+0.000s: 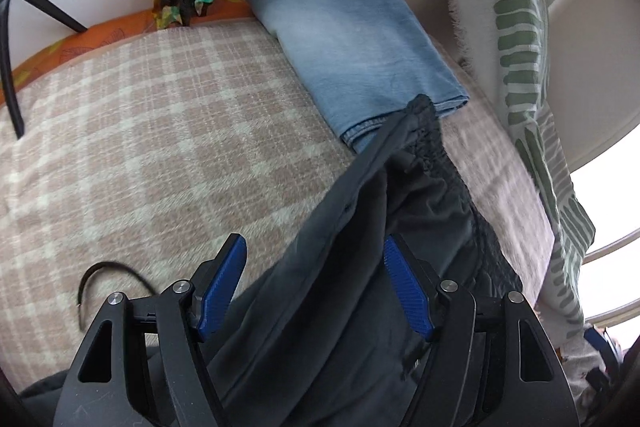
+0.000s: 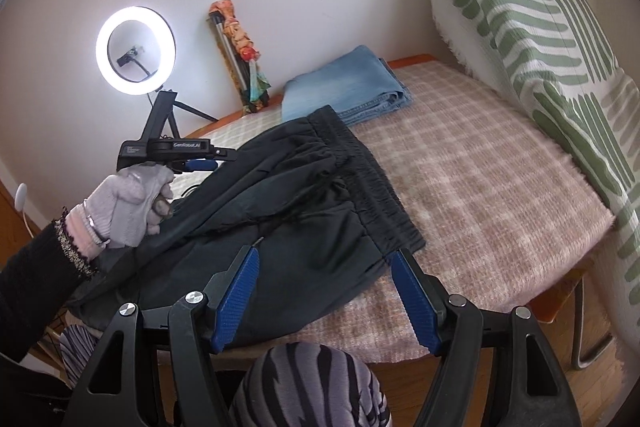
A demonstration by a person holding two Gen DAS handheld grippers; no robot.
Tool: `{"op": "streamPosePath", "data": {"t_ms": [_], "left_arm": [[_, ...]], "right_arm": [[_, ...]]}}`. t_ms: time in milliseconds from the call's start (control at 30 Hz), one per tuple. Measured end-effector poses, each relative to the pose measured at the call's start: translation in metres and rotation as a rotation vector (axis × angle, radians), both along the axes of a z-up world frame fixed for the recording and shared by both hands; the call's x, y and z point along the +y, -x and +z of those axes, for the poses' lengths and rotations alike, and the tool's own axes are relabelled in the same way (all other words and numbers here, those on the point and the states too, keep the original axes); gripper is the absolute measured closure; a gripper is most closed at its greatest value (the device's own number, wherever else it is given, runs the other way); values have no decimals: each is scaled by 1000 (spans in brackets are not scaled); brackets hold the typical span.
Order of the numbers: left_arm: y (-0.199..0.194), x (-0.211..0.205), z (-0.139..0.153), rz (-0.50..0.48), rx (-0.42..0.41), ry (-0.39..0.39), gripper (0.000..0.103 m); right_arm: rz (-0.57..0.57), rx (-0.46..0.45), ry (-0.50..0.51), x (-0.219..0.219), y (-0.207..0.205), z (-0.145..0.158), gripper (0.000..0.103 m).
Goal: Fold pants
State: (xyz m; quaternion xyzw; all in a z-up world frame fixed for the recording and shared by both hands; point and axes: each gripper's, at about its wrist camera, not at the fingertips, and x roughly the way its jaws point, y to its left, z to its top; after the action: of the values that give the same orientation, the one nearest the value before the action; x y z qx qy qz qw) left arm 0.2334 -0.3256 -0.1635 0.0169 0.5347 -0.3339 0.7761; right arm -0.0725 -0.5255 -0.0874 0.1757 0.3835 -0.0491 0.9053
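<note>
Dark grey pants (image 2: pixel 300 195) with a gathered elastic waistband (image 2: pixel 372 179) lie rumpled on the checked blanket (image 2: pixel 460 179). My right gripper (image 2: pixel 324 255) hovers open over the near edge of the pants, below the waistband's corner. A gloved hand (image 2: pixel 128 203) holds my left gripper (image 2: pixel 200 163) at the pants' left side. In the left wrist view the pants (image 1: pixel 360 247) run up between the blue pads (image 1: pixel 222 287) of my left gripper (image 1: pixel 316 241). Its jaws stand wide and the pads do not press the cloth.
Folded light-blue jeans (image 2: pixel 348 87) (image 1: pixel 360 55) lie at the far side by the wall. A green-striped pillow (image 2: pixel 520 27) leans along the right. A ring light (image 2: pixel 135 45) on a tripod stands at the left. A black cable (image 1: pixel 104 267) lies on the blanket. A striped knee (image 2: pixel 312 379) is at the bed's near edge.
</note>
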Motion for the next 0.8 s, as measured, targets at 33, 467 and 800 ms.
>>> {"op": "streamPosePath", "data": {"t_ms": [33, 467, 800], "left_arm": [[-1, -4, -2, 3, -5, -6, 32], [1, -44, -15, -102, -69, 7, 97], [67, -44, 25, -275, -171, 71, 99]], "right_arm": [[-2, 2, -4, -2, 0, -2, 31], [-39, 21, -26, -25, 0, -18, 31], [-55, 17, -189, -56, -47, -29, 33]]}}
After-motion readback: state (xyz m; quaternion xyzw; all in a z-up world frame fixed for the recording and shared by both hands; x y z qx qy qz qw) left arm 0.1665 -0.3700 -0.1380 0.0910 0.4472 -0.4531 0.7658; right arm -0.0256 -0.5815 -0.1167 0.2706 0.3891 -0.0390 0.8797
